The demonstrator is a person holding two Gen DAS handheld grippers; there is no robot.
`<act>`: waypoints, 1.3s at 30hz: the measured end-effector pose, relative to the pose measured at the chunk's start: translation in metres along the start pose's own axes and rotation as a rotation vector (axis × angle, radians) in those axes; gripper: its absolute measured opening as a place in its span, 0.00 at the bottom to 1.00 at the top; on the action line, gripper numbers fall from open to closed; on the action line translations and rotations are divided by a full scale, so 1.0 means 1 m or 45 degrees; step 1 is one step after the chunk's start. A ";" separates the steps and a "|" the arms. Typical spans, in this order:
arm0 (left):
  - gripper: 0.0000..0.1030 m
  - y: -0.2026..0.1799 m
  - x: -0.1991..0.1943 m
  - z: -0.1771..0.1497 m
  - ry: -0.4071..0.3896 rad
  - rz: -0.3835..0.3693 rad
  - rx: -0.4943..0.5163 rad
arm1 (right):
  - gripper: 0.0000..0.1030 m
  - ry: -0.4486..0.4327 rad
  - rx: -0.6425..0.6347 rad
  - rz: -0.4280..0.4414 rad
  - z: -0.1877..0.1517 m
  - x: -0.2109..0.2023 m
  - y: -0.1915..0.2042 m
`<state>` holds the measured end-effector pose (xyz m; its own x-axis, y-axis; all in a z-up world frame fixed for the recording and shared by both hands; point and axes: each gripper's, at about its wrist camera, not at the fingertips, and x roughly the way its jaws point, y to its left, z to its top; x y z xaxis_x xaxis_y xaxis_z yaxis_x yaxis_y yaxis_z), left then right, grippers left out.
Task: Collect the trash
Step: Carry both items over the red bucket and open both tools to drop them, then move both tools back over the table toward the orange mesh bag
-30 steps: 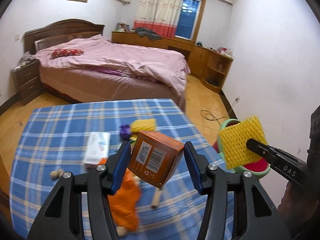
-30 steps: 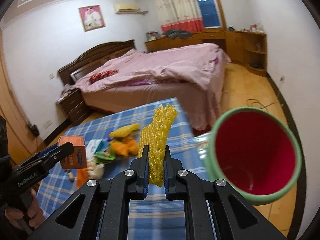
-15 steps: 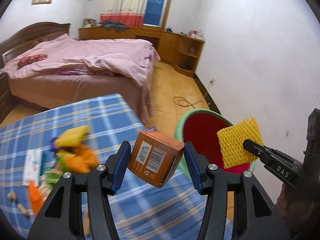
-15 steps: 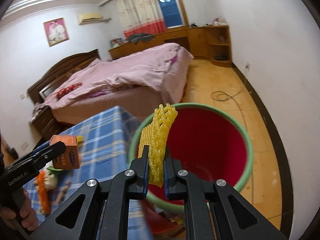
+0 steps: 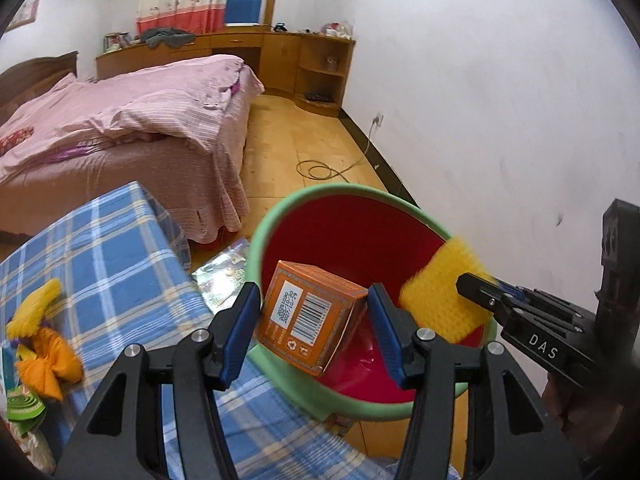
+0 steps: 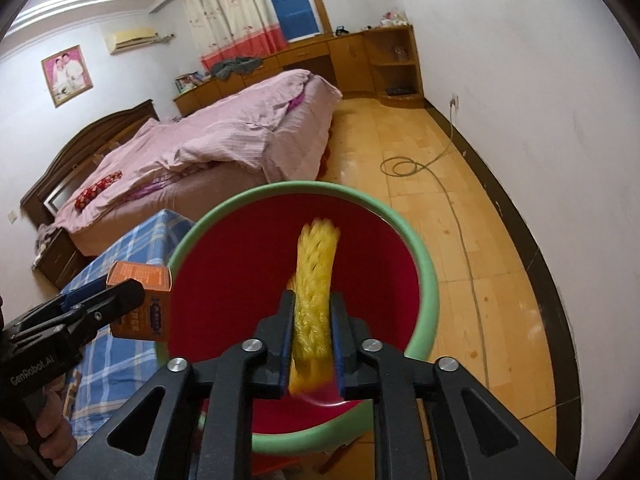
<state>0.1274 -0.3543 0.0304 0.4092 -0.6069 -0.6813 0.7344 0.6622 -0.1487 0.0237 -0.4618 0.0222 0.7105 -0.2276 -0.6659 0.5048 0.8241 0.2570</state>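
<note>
Trash sits in both grippers above the bin (image 5: 280, 376), a tub with a green rim and red inside that stands on the wooden floor (image 5: 288, 160) just beside the table with the blue plaid cloth (image 5: 104, 264). The left gripper (image 5: 312, 328) pinches an orange carton (image 5: 308, 320) by 2 of its corners, tilted, its barcode face toward the camera, over the bin's mouth. The right gripper (image 6: 312, 344) has a piece of yellow foam netting (image 6: 316, 280) between its pads; its jaws are opening and the netting looks blurred, so whether the pads press on it cannot be told. More litter lies on the cloth: another yellow net (image 5: 34, 312), an orange wrapper (image 5: 48, 364) and a green packet (image 5: 24, 408). A pink-covered bed (image 5: 132, 120) fills the room behind.
</note>
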 end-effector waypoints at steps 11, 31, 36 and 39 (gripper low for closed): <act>0.56 0.000 0.000 -0.001 0.003 -0.004 -0.012 | 0.25 -0.018 0.032 0.013 -0.002 -0.008 -0.011; 0.56 0.053 -0.082 -0.037 -0.036 0.135 -0.199 | 0.39 -0.040 -0.044 0.146 -0.018 -0.044 0.050; 0.56 0.070 -0.103 -0.051 -0.037 0.217 -0.223 | 0.39 -0.019 -0.065 0.179 -0.027 -0.047 0.069; 0.56 0.082 -0.114 -0.061 -0.038 0.278 -0.250 | 0.40 -0.001 -0.082 0.198 -0.033 -0.047 0.080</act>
<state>0.1081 -0.2042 0.0523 0.5638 -0.4516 -0.6915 0.5099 0.8490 -0.1388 0.0148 -0.3680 0.0513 0.7781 -0.0953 -0.6209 0.3562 0.8811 0.3111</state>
